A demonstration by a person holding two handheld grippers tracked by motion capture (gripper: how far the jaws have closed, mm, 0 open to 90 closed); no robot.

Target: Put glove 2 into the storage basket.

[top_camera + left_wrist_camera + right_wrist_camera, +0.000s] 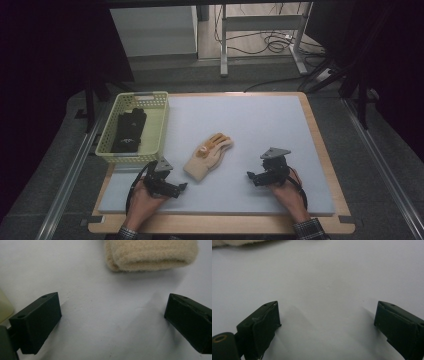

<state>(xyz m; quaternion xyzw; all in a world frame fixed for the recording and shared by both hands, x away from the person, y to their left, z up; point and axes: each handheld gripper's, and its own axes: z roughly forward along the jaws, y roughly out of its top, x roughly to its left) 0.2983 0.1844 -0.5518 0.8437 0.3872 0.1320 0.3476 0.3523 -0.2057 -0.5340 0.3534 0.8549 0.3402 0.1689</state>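
Glove cuff before left claw; basket's black contents probably gloves.

The right claw is hovering low over the pale bench, its two black jaws standing wide apart with nothing between them — a strip of cream glove is lying well ahead, at the far left.
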